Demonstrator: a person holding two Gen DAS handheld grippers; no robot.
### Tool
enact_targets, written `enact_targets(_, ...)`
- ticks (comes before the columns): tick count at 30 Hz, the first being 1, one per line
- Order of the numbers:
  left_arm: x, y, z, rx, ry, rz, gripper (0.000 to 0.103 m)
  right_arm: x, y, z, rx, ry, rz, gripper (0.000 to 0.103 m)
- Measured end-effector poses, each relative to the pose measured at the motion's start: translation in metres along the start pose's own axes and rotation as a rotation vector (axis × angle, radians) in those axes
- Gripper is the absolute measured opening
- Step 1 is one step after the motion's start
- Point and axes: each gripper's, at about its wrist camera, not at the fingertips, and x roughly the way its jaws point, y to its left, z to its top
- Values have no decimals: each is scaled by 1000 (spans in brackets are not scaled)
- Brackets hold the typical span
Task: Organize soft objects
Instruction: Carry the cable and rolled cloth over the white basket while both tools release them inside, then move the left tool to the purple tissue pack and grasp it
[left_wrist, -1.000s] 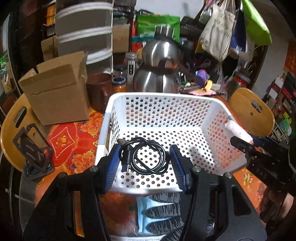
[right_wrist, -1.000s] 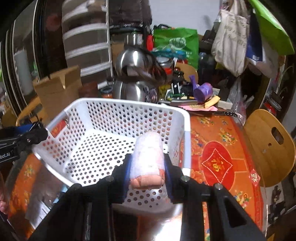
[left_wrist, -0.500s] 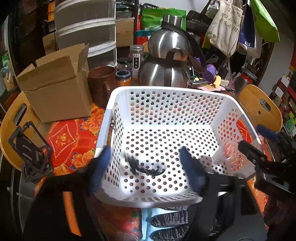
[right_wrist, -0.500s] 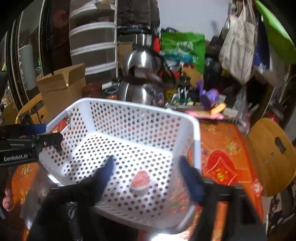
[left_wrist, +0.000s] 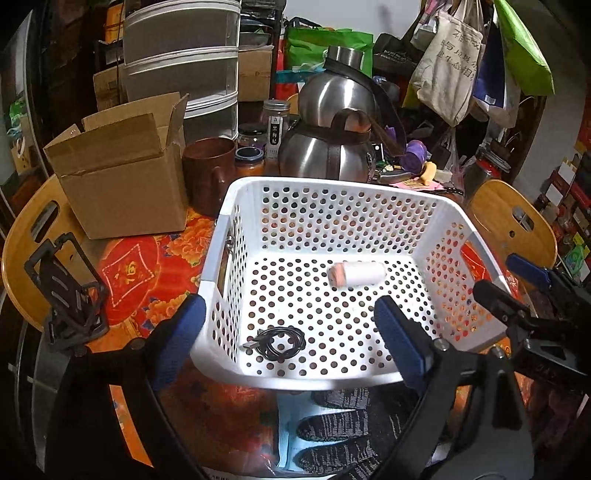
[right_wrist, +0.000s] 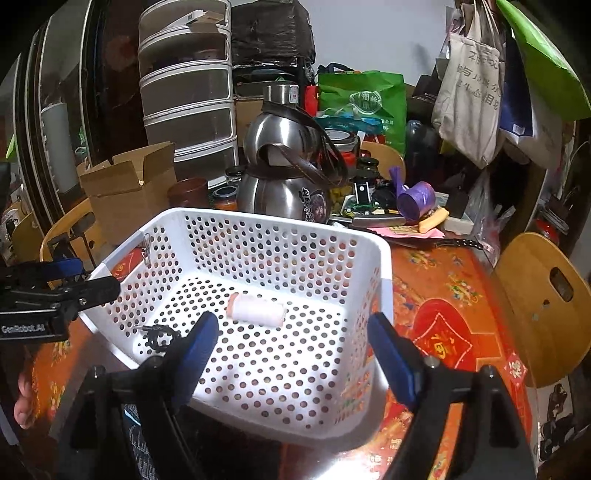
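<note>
A white perforated basket (left_wrist: 334, 186) stands on the red patterned table; it also shows in the right wrist view (right_wrist: 384, 266). On its floor lie a coiled black cable (left_wrist: 281, 342) (right_wrist: 159, 334) and a white roll with a pink end (left_wrist: 355, 274) (right_wrist: 256, 311). My left gripper (left_wrist: 291, 341) is open and empty over the basket's near edge. My right gripper (right_wrist: 293, 350) is open and empty over the basket's near side. A dark knitted glove (left_wrist: 340, 428) on a pale blue item lies in front of the basket.
A cardboard box (left_wrist: 122, 166), a brown mug (left_wrist: 208, 173), jars and a steel kettle (left_wrist: 332, 136) stand behind the basket. A black stand (left_wrist: 66, 295) sits at the left. Wooden chair backs (right_wrist: 543, 306) flank the table. Bags hang at the upper right.
Both grippers opened and drew back. The left one dropped the black cable into the basket, the right one dropped the white roll, which now lies on the basket floor.
</note>
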Motion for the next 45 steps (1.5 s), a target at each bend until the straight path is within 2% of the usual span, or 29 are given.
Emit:
enact_targets(12,-34,3,-7,4,-52,3,91,-14,-10,-4,29,-12,-1,83)
enact_targets(19,-77,5,-33,16,-105,-5,91,-59,-18,-35,56,-49,40,83)
enact_targets(21,-94,5,-48,21,-120,-18,91,-76,-19,-51,64,-67,61,83)
enact_targets(23,-112,5,-66,31,-139,-3,92,-97,-18,-72,64,-77,45,83)
enact_targets(27,-149,6,-111,66,-192,-5,99,-136,-14,-118,65,-107,24,83)
enact_targets(32,-184,12,-183,27,-251,-41,102,-189,4,-193,116,-189,118,83)
enact_targets(34,-189,14,-214,12,-259,-60,102,-193,19,-221,115,-188,145,83)
enact_targets(37,-191,8,-253,30,-271,-67,102,-188,38,-245,76,-163,165,82)
enact_targets(39,-187,0,-272,66,-266,-79,102,-186,48,-255,55,-170,169,77)
enact_targets(41,-180,-7,-284,94,-254,-89,102,-181,57,-260,35,-167,182,65)
enact_targets(43,-169,-13,-290,107,-227,-105,102,-173,65,-261,9,-149,202,50)
enact_targets(45,-162,-16,-297,105,-214,-130,102,-165,69,-261,-2,-132,206,46)
